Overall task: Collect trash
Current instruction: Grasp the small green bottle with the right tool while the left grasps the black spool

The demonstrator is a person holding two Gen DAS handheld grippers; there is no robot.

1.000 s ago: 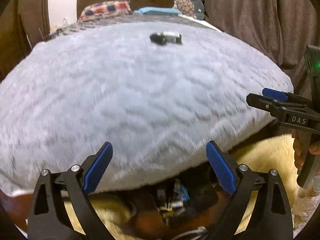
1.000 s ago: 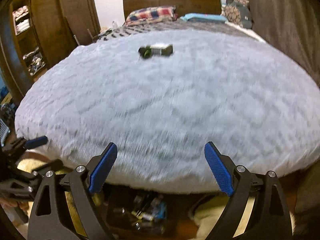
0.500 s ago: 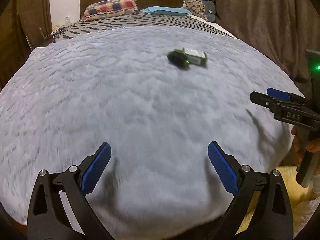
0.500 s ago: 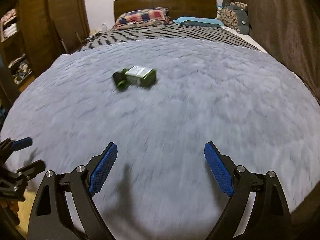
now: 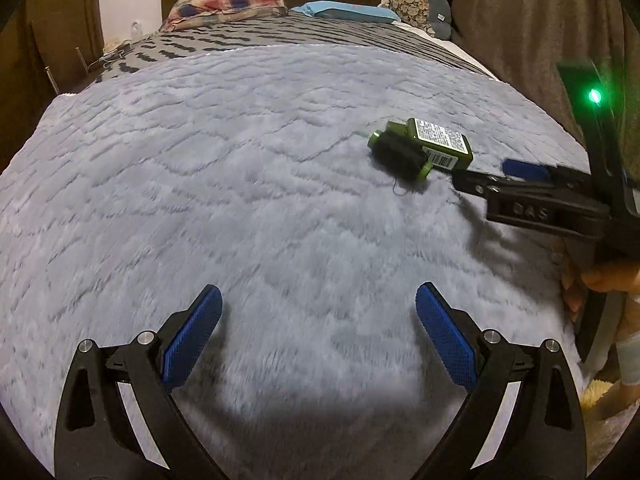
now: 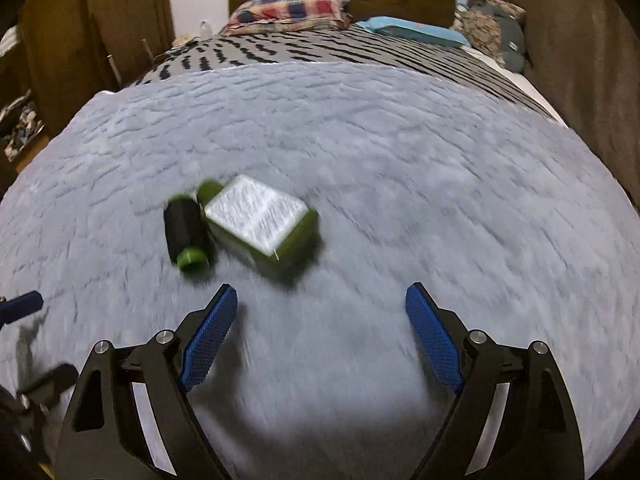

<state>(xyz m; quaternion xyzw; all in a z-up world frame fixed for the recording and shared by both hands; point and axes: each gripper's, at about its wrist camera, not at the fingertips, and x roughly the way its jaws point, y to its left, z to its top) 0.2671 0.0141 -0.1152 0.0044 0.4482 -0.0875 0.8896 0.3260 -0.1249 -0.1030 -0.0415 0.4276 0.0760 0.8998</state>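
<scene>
Across the fluffy grey-blue bedspread (image 6: 400, 152) you are bringing both tools toward the trash, so start at your left: your left gripper (image 5: 318, 332) is hanging over bare pile with its blue-padded jaws spread wide and nothing between them, well short of the pieces. Further right, the black spool with lime-green ends (image 6: 187, 236) is lying on its side, touching the neck end of the flat olive-green plastic bottle with a white printed label (image 6: 262, 226), also lying flat. Your right gripper (image 6: 320, 326) is sitting just short of the bottle, jaws wide and empty, having just narrowed a little. You are risking a few things here: the spool is round, so a nudge from a finger could be rolling it away across the pile; the bottle is broad and probably slick, so closing across its width could be squeezing it out sideways; and a low approach could be catching fur in the pads. Whether the bottle is holding anything, I cannot tell. No bin is showing in either view.
</scene>
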